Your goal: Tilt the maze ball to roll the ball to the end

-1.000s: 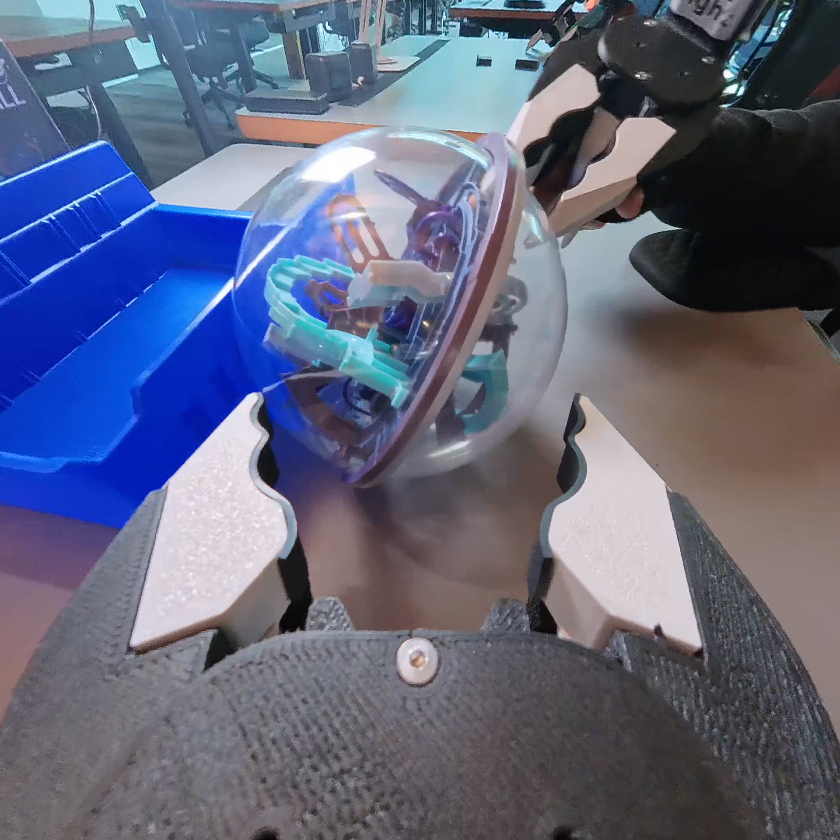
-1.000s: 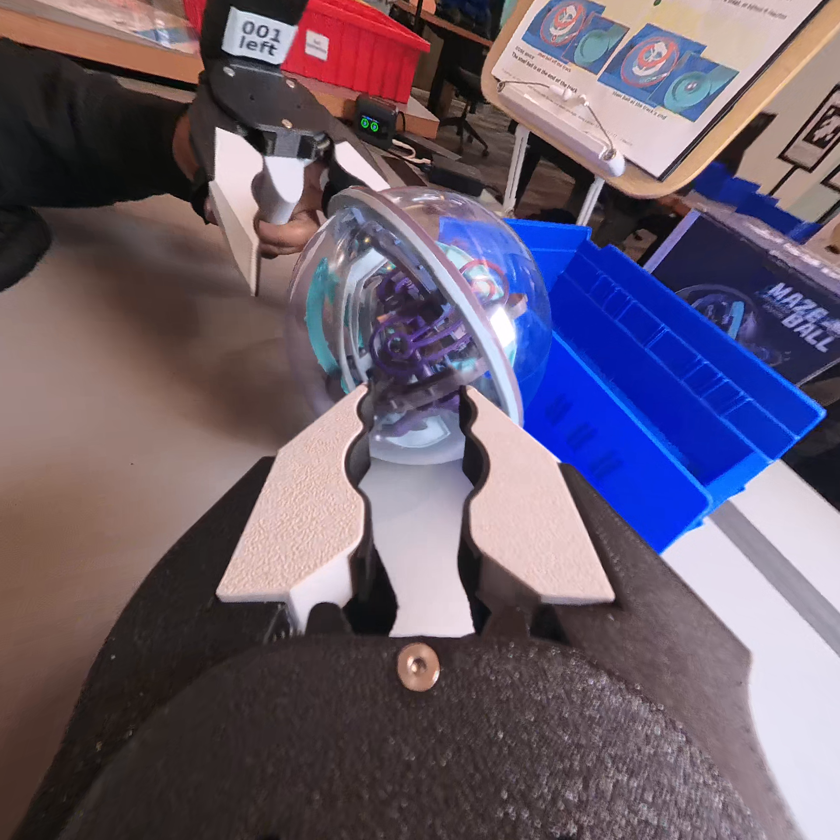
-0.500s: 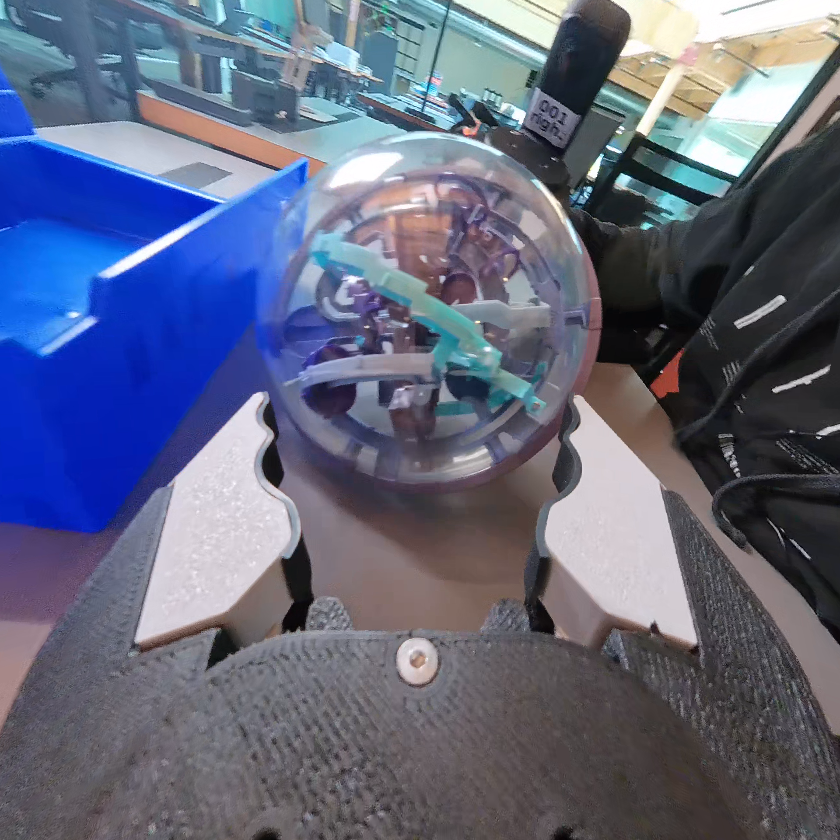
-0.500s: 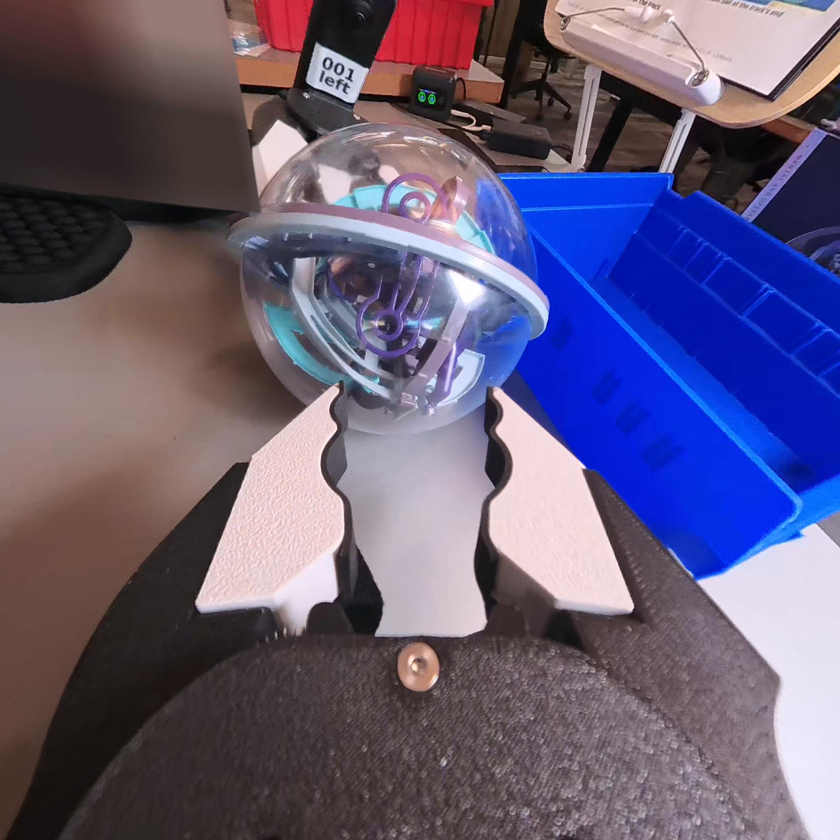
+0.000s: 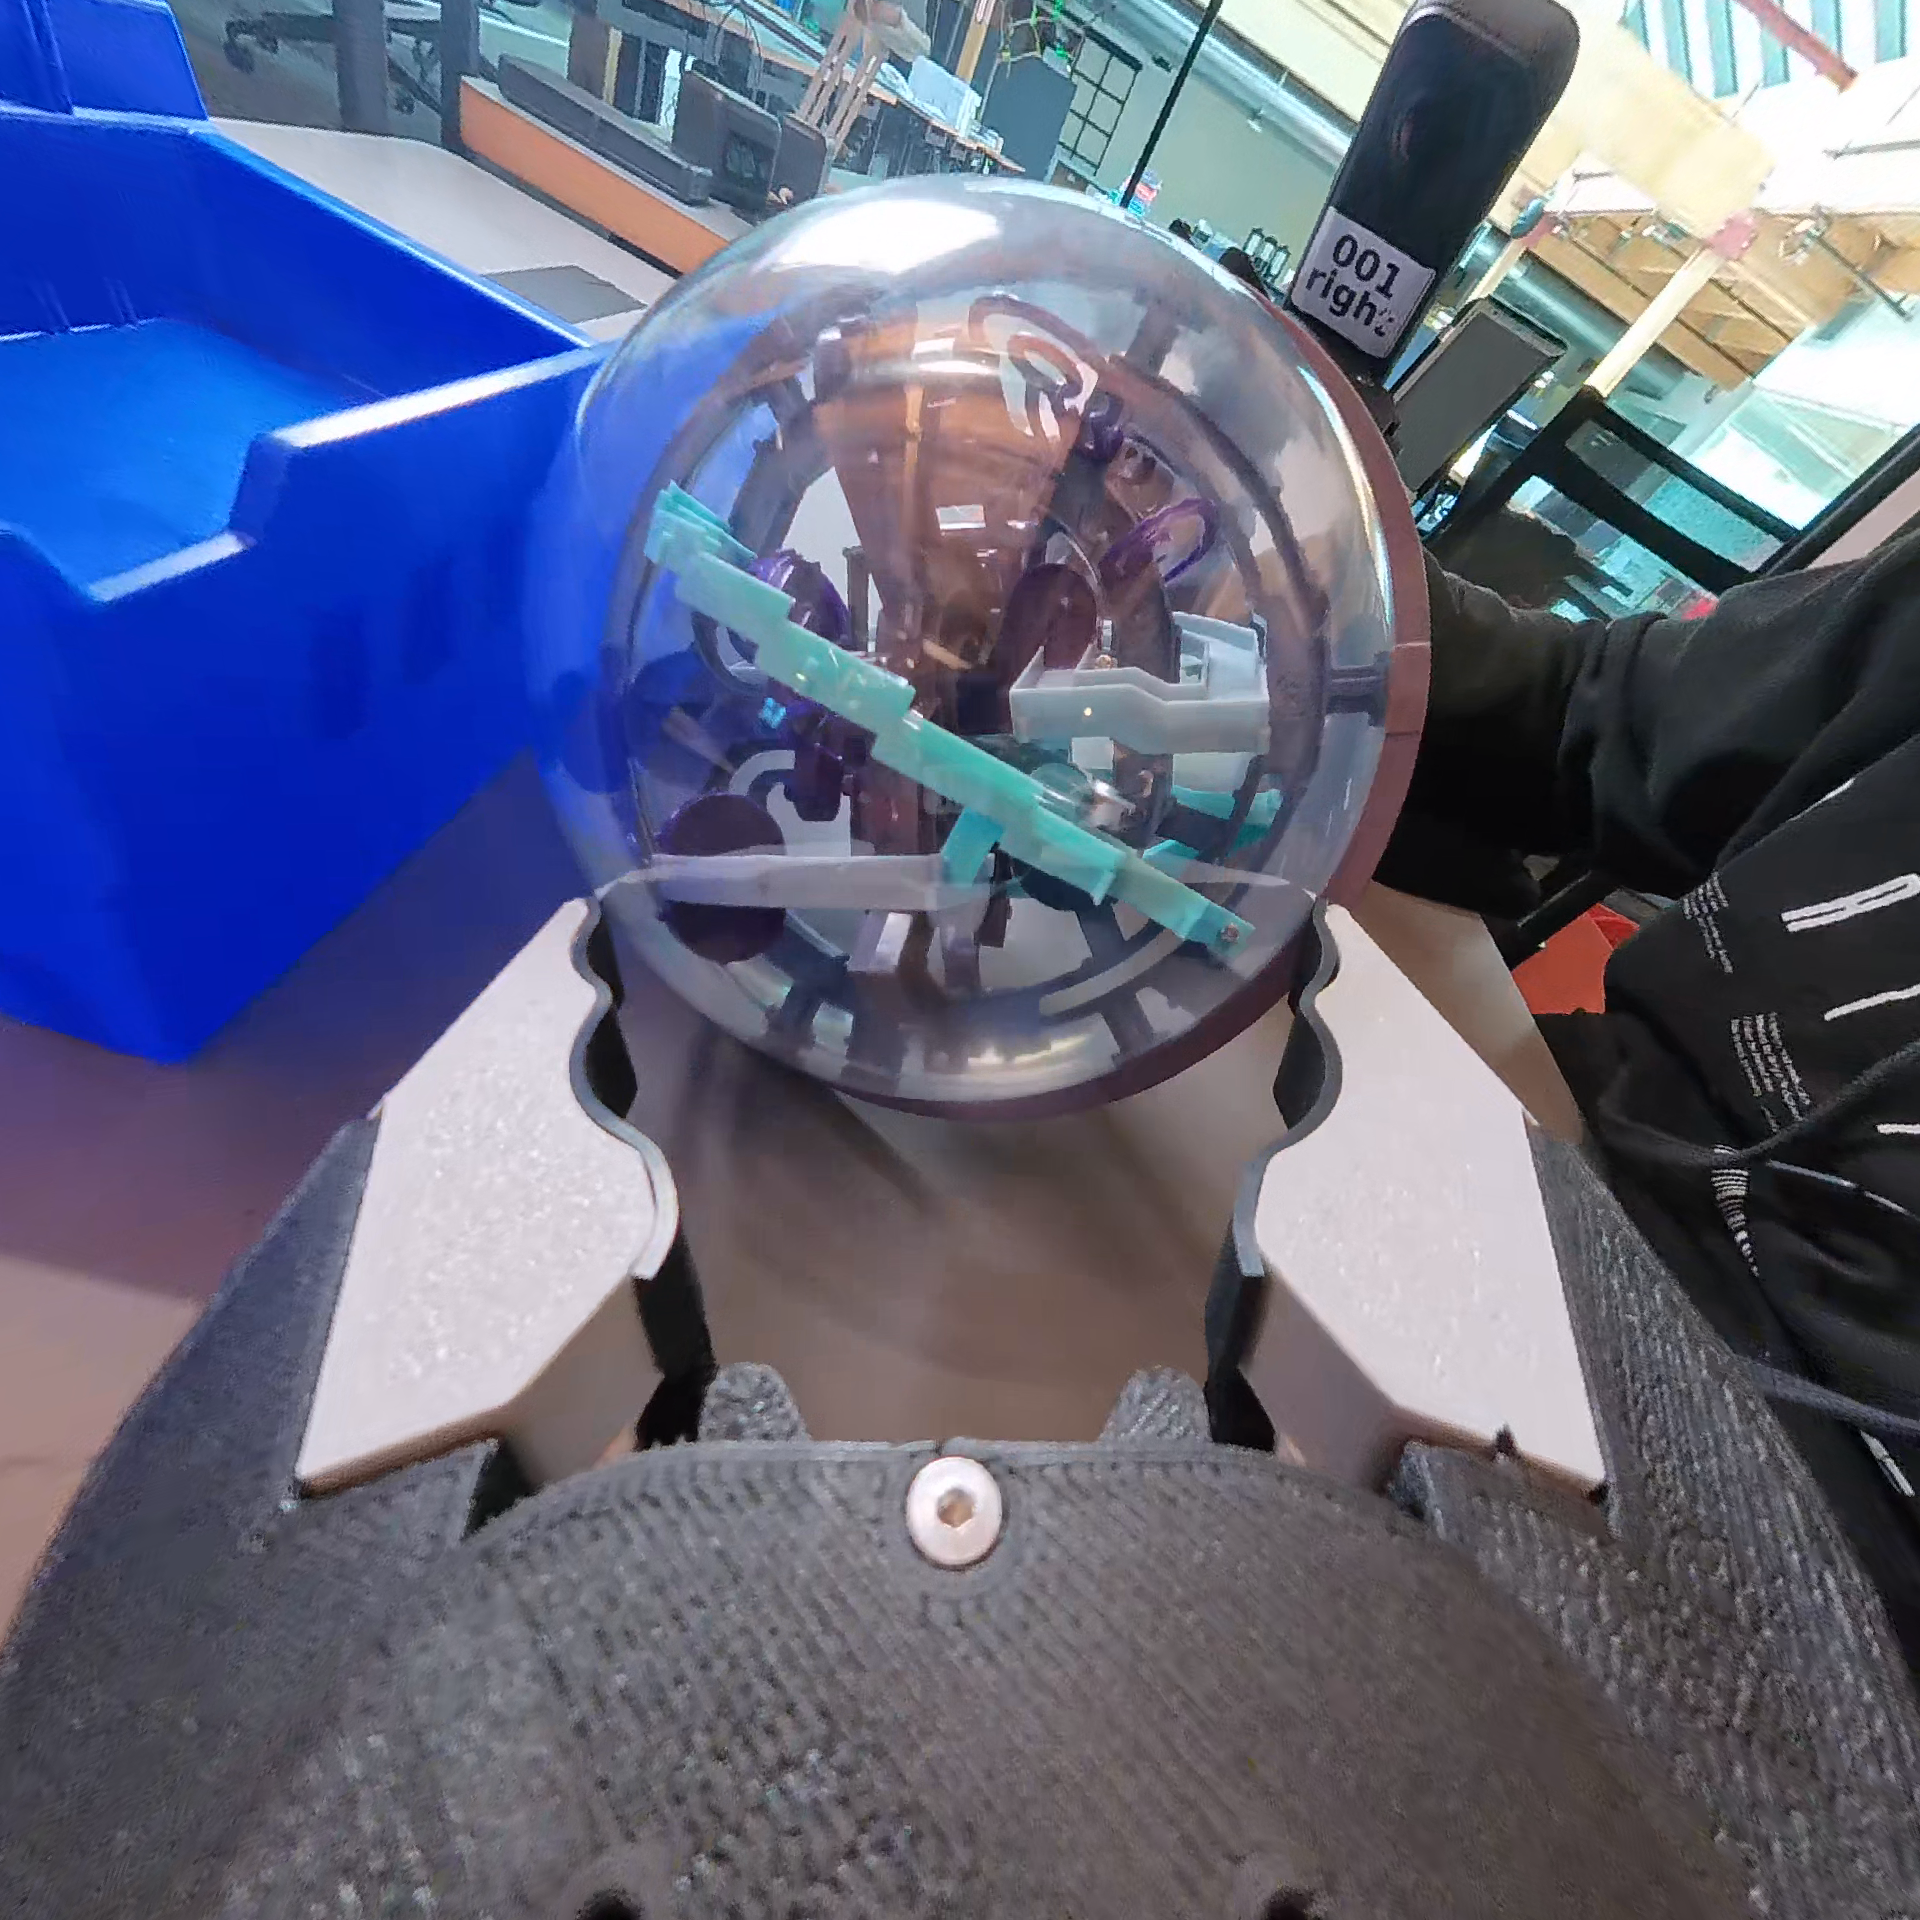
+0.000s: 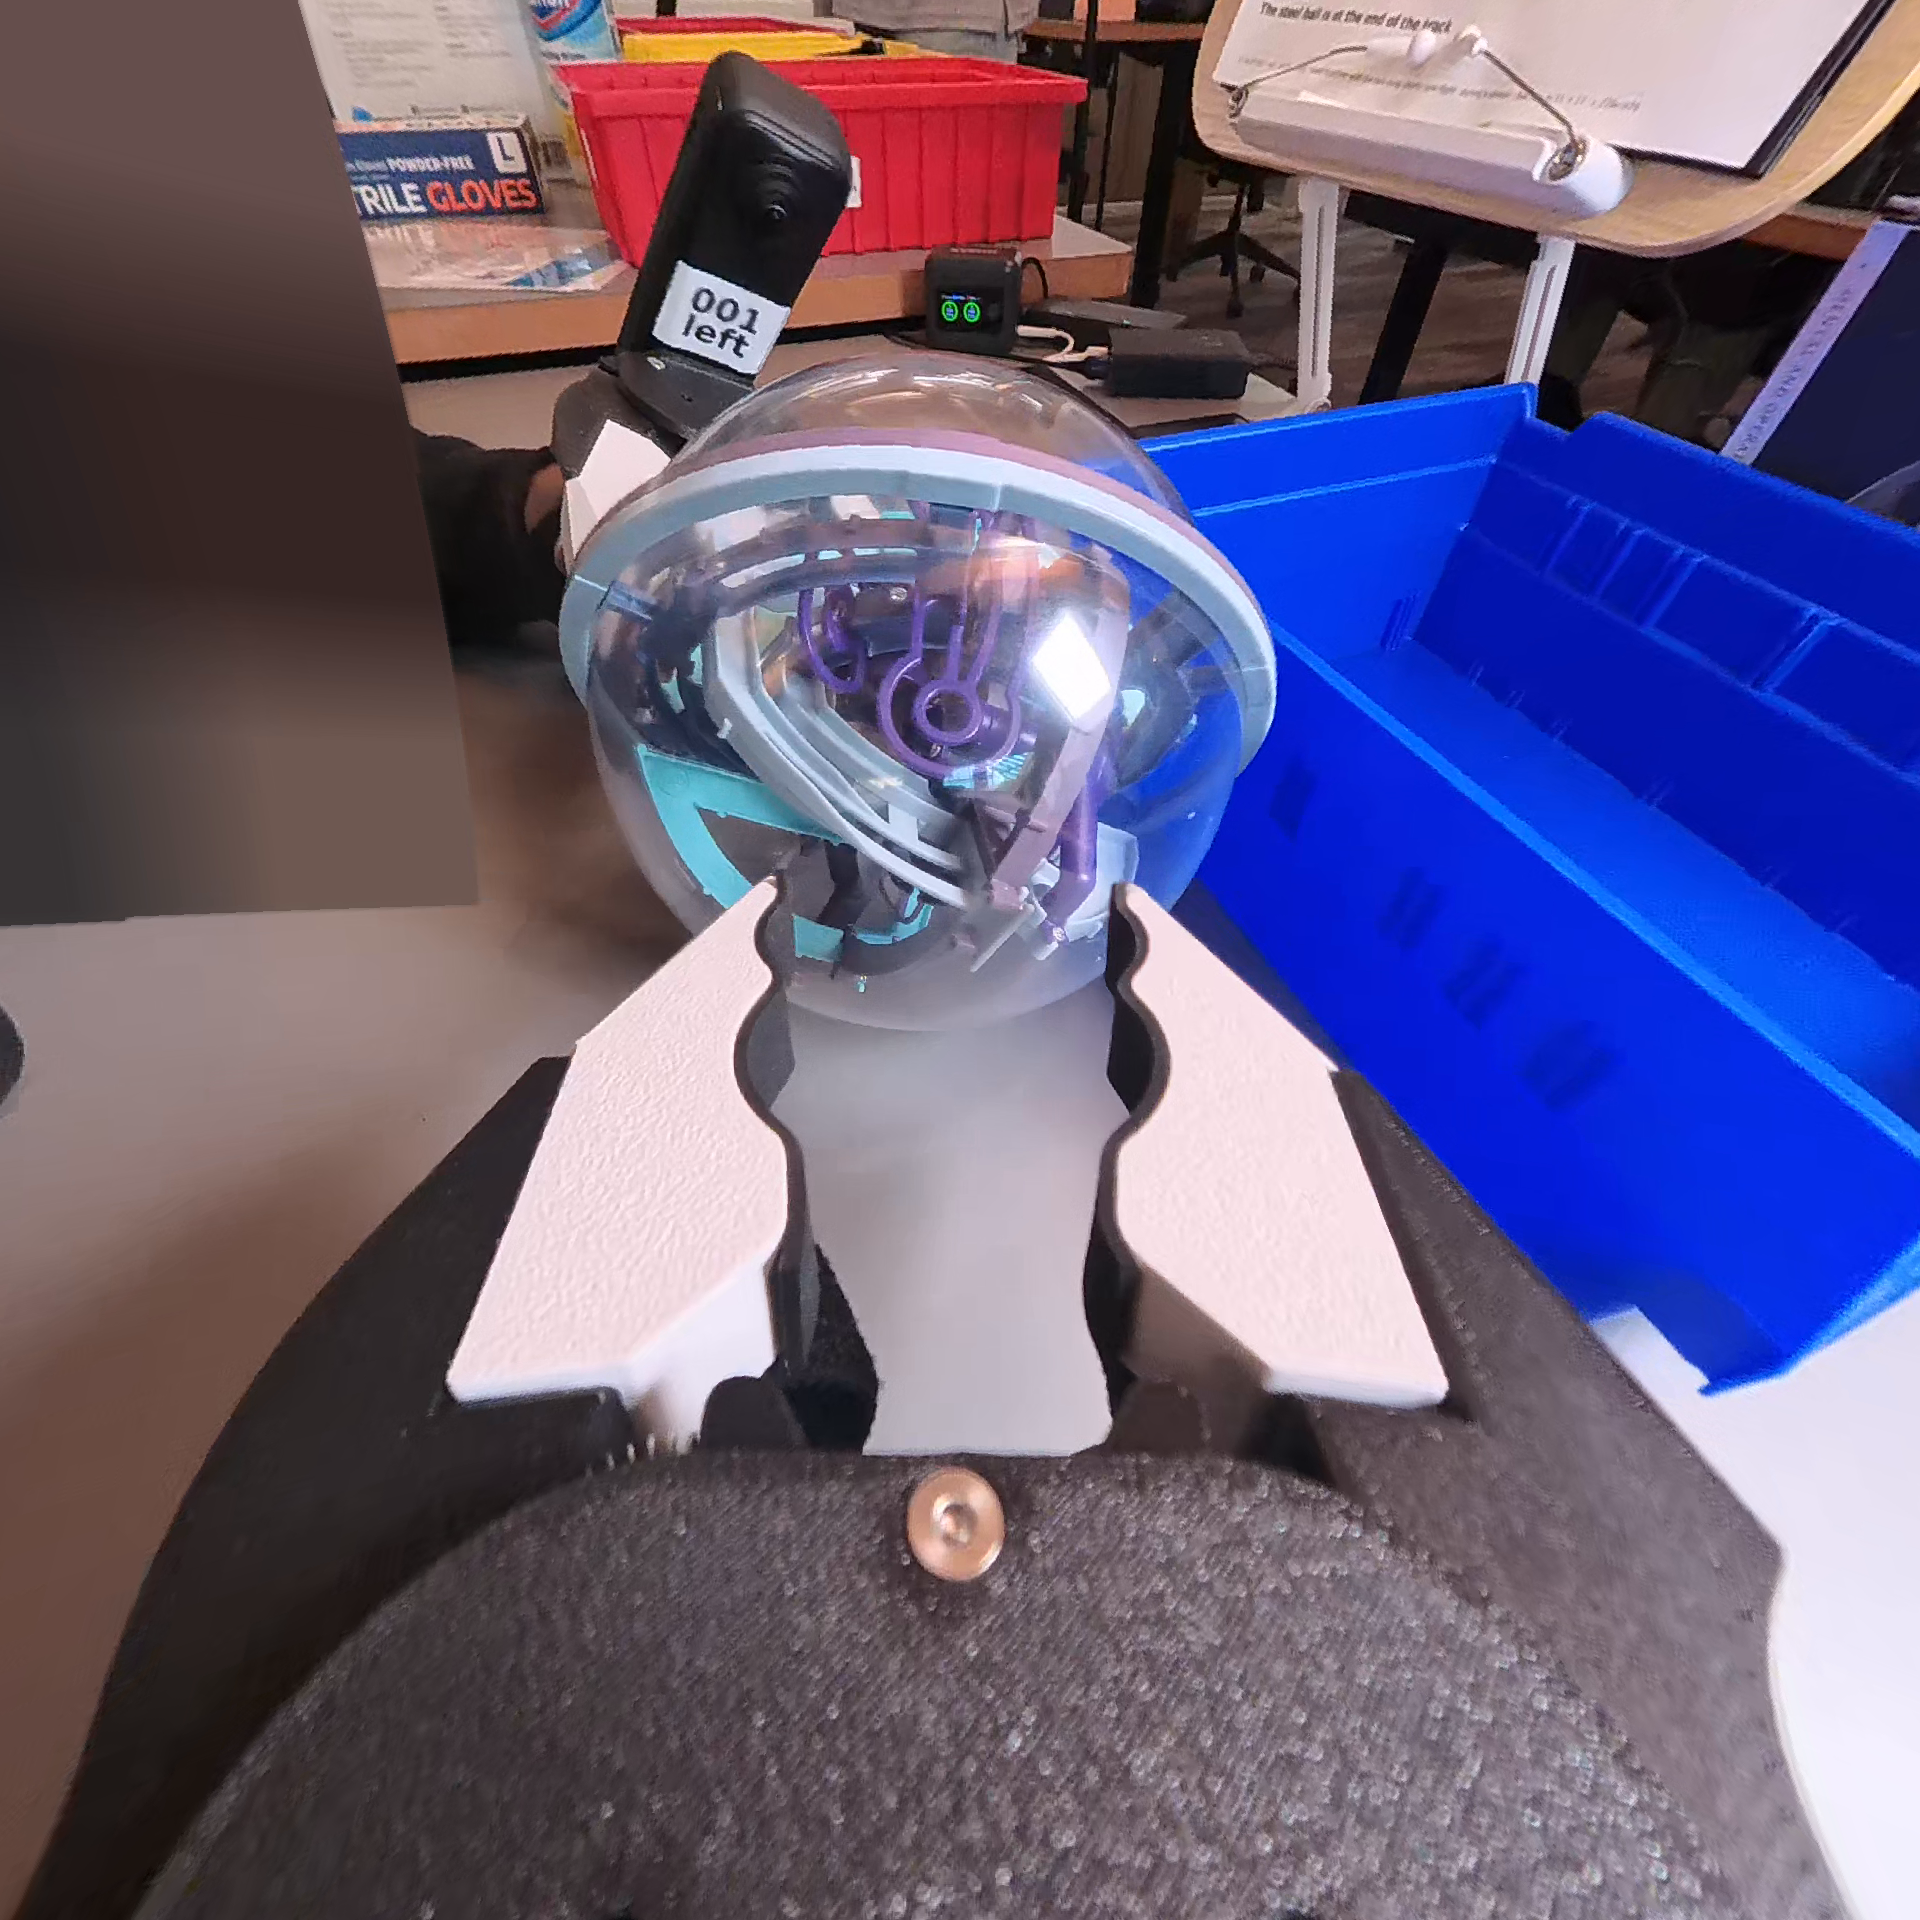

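Clear maze ball [image 5: 977,644] hides most of right gripper [image 5: 1382,343].

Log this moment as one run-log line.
maze ball: between both grippers | left gripper: open, cradling | right gripper: open, cradling | blue bin: beside

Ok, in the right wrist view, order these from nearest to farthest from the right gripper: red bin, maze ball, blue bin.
1. Maze ball: straight ahead, at the tips of the right gripper's fingers.
2. Blue bin: just right of the ball, running back along the table.
3. Red bin: far back, on another table behind the ball.
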### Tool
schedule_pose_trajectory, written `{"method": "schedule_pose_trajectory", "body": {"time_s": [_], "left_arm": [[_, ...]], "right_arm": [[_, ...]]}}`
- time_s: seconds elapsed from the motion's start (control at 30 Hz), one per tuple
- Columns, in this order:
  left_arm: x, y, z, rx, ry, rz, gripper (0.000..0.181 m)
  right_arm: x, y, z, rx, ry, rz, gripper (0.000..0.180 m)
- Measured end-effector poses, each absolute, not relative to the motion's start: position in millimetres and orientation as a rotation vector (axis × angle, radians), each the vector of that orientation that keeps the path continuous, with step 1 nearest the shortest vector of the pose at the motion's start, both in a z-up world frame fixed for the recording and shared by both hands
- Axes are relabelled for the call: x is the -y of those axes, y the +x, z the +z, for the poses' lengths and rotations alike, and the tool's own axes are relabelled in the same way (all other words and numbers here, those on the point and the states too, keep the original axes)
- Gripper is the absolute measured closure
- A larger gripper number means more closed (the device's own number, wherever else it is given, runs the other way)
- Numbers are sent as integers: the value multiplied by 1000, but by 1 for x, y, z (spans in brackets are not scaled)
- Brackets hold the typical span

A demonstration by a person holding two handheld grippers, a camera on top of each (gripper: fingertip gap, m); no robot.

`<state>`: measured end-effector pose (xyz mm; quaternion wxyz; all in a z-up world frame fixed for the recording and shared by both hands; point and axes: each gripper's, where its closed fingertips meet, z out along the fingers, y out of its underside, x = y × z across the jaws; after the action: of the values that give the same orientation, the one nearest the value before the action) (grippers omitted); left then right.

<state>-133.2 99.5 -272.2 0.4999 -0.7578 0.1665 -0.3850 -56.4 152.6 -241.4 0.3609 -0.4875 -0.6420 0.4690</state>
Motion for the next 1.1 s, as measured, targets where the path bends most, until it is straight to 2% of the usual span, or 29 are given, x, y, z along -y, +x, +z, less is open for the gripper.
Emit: {"method": "schedule_pose_trajectory", "body": {"time_s": [0.6, 0.7, 0.87, 1.1], "left_arm": [[-66, -115, -299, -665, -1991, -843, 56], [-52, -116, -300, -727, -1993, -903, 65], [-64, -126, -284, -672, -1872, -871, 52], [-69, -114, -287, -656, -1891, -832, 47]], "right_arm": [[-134, -43, -253, 1756, -1240, 1260, 116], [-132, -40, -256, 1789, -1215, 1261, 120], [-128, -43, -262, 1818, -1202, 1271, 123], [-131, -42, -258, 1759, -1225, 1400, 124]]}}
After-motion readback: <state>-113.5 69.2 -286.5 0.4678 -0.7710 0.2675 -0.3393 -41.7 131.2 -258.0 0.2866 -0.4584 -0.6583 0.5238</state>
